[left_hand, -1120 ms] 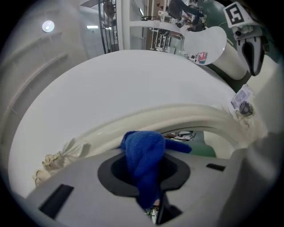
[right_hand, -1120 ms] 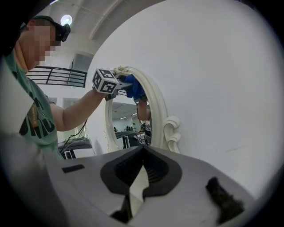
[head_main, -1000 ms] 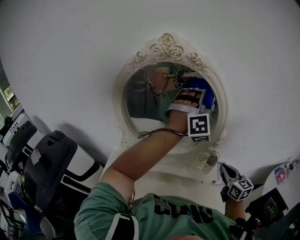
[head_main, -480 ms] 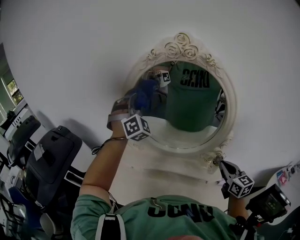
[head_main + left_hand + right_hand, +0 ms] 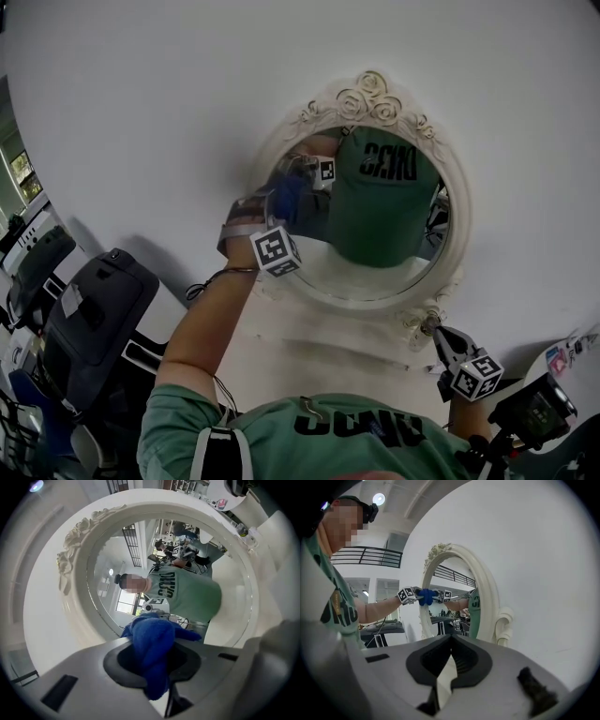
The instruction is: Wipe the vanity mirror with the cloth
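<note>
The oval vanity mirror [image 5: 375, 267] hangs on the white wall in an ornate cream frame [image 5: 370, 94]. My left gripper [image 5: 281, 199] is shut on a bunched blue cloth [image 5: 287, 187] and presses it against the left side of the glass. In the left gripper view the cloth [image 5: 152, 641] bulges out between the jaws, just before the mirror glass [image 5: 117, 559] near its frame [image 5: 70, 541]. My right gripper [image 5: 441, 337] hangs low at the right, below the mirror's lower rim, shut and empty. From the right gripper view [image 5: 449, 660] the mirror [image 5: 485, 592] is seen edge-on with the cloth [image 5: 425, 596] on it.
A black and white office chair [image 5: 94, 319] stands at the lower left. A pale counter [image 5: 309, 361] runs under the mirror. A dark device [image 5: 534, 408] sits at the lower right by my right gripper. The person's green shirt fills the bottom of the head view.
My left gripper has swept the cloth from the right part of the glass over to the left side, then shifted slightly. The right gripper has hardly moved.
</note>
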The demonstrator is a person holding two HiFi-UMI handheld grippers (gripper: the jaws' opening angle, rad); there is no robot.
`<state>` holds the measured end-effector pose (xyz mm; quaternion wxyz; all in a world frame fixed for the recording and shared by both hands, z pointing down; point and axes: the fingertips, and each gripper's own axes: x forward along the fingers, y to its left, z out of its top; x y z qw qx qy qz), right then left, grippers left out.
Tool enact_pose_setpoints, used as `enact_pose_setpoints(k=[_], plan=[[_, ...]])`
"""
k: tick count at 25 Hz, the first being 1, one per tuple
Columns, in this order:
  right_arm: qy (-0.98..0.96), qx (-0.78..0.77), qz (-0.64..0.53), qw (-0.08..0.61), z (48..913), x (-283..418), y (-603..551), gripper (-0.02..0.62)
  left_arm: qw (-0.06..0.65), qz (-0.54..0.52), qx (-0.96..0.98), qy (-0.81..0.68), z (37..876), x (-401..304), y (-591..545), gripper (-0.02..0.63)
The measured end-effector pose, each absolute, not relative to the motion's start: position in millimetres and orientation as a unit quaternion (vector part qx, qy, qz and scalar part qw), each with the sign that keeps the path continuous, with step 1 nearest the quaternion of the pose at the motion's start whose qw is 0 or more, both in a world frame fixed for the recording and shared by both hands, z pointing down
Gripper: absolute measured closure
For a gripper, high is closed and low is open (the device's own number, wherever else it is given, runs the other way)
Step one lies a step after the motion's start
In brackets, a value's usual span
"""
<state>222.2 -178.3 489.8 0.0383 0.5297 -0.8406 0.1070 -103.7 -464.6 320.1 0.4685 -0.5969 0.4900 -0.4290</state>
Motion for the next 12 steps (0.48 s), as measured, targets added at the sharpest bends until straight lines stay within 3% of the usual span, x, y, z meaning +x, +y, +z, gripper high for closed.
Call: enact_pose_setpoints(k=[5, 12], plan=[[-0.833, 0.541, 0.108, 0.034, 489.6, 235.8, -172.9, 0.583, 0.469, -0.421, -0.607, 0.484, 312.7, -83.8, -456.9, 0.514], [-0.833, 0.541, 0.109, 0.027, 493.9, 239.8, -170.7, 0.583, 0.533, -0.376, -0.635, 0.415, 297.2, 37.6, -417.1, 0.514]])
